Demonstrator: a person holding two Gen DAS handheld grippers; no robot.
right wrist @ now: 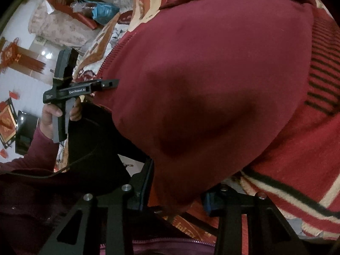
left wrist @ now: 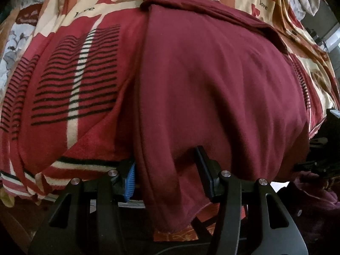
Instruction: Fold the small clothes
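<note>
A maroon garment (left wrist: 212, 85) lies flat on a red striped blanket (left wrist: 74, 74), and its near hem hangs over the bed's edge. My left gripper (left wrist: 165, 165) straddles that hem. Slack cloth fills the wide gap between its blue pad (left wrist: 129, 178) and the other finger (left wrist: 205, 167), so it is open. In the right wrist view the garment (right wrist: 201, 85) bulges close to the lens over the blanket (right wrist: 308, 148). Its lower corner hangs between the fingers of my right gripper (right wrist: 178, 182), which also stands apart and open. A hand (right wrist: 50, 114) holds the left device at the garment's left edge.
A patterned quilt with "love" print (left wrist: 263, 5) lies beyond the garment. Pillows and plastic bags (right wrist: 63, 21) are piled at the bed's far end. A dark cloth (right wrist: 95, 144) and a maroon sleeve (right wrist: 31, 148) sit by the left hand. A floral sheet (left wrist: 8, 48) shows at the left.
</note>
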